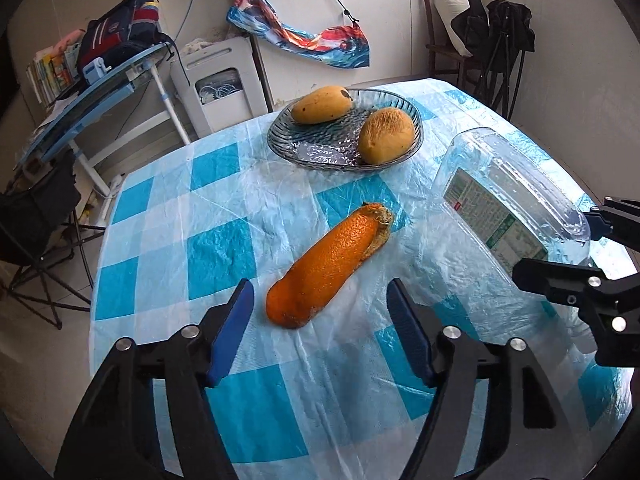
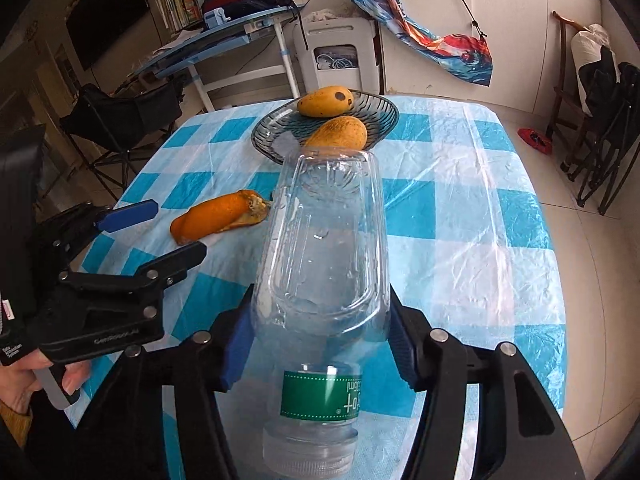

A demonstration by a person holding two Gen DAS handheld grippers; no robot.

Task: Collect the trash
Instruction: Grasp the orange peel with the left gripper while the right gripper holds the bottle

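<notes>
A long piece of orange peel (image 1: 326, 266) lies on the blue-and-white checked tablecloth (image 1: 216, 248). My left gripper (image 1: 320, 308) is open, its blue pads on either side of the peel's near end, just above the cloth. My right gripper (image 2: 318, 332) is shut on a clear empty plastic bottle (image 2: 326, 248) with a green label, gripping its shoulder, cap end towards the camera. The bottle (image 1: 508, 196) and the right gripper (image 1: 560, 252) also show at the right of the left wrist view. The left gripper (image 2: 152, 232) and the peel (image 2: 220, 218) show at the left of the right wrist view.
A glass dish (image 1: 320, 146) with two mangoes (image 1: 322, 104) stands at the table's far side. Beyond the table are a folding chair (image 1: 36, 216), a blue desk (image 1: 92, 92) with a backpack, and a white appliance (image 1: 220, 84).
</notes>
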